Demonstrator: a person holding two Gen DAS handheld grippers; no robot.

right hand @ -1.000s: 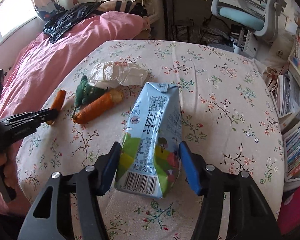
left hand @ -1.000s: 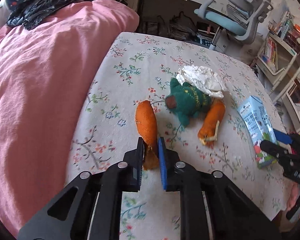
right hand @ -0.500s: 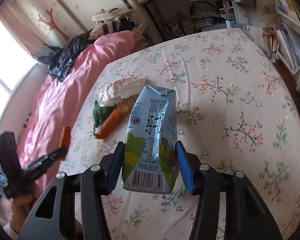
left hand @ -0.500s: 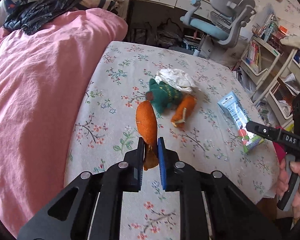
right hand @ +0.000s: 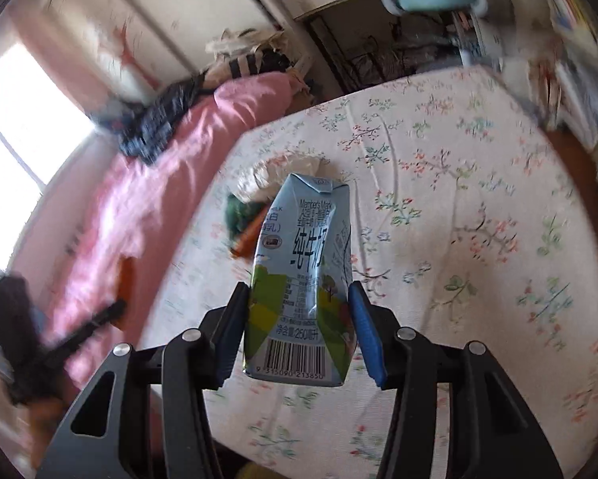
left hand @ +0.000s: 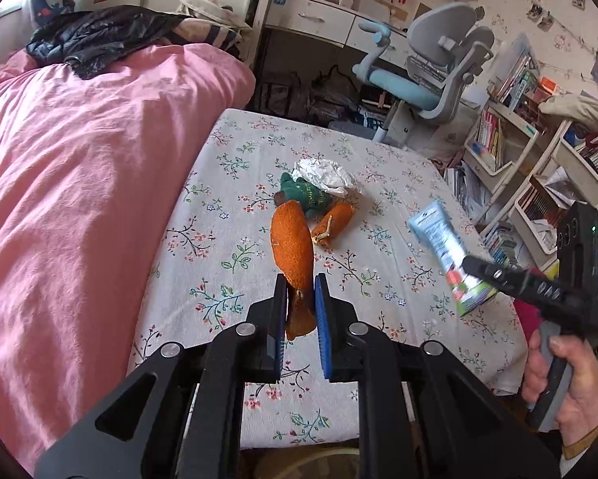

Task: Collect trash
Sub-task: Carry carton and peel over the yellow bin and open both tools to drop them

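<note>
A pink duvet (left hand: 79,183) is seen at the far left, with a black plastic bag (left hand: 95,36) lying on its far end. To its right, the floral tablecloth (left hand: 227,279) covers the table. The left gripper (left hand: 301,303) is clenched on an orange peel (left hand: 291,243), which is held above the cloth. Just beyond it, a green knitted toy (left hand: 305,197), crumpled white paper (left hand: 325,173) and a second peel piece (left hand: 335,221) lie clustered together. Farther right, a blue milk carton (right hand: 305,275) is grasped at its lower end by the right gripper (right hand: 299,327) and held clear of the table. A grey desk chair (left hand: 430,72) stands at the far right.
</note>
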